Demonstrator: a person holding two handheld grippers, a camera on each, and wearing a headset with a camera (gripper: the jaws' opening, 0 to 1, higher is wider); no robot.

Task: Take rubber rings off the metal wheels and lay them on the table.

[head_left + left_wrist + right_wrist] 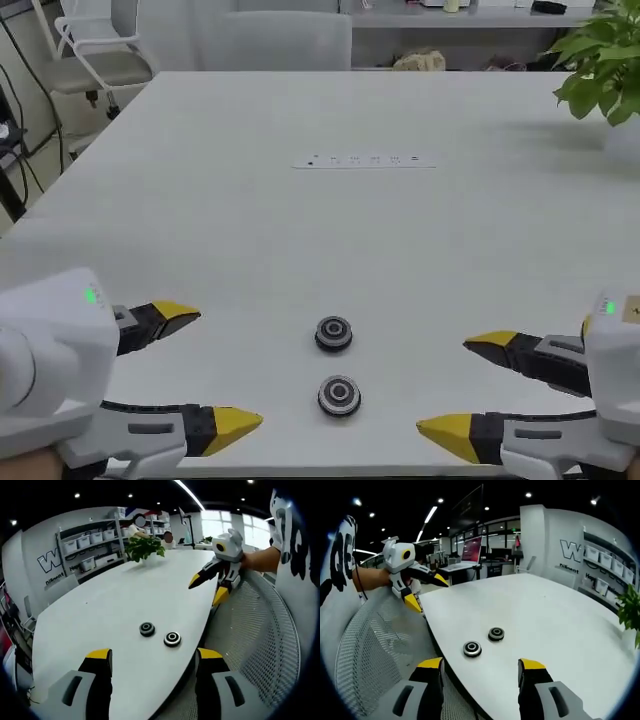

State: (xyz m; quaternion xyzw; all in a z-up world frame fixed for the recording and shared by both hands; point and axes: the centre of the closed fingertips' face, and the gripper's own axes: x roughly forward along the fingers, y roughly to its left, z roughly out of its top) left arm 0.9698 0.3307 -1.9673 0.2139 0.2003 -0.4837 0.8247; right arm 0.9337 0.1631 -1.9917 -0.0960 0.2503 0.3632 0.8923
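Though too small to confirm, reckon rubber rings (319,335) still on both metal wheels (339,396). Find these flat near table's (300,230) front edge, axles upright, midway btwn left gripper (220,368) and right gripper (447,388); neither nearer. Note both pairs of jaws apart, empty.

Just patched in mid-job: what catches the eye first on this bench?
Two small dark-rimmed metal wheels sit near the front edge of the table, the far wheel just behind the near wheel, not touching. The yellow-tipped left gripper and right gripper flank them, both open and holding nothing. A green plant stands at the far right.
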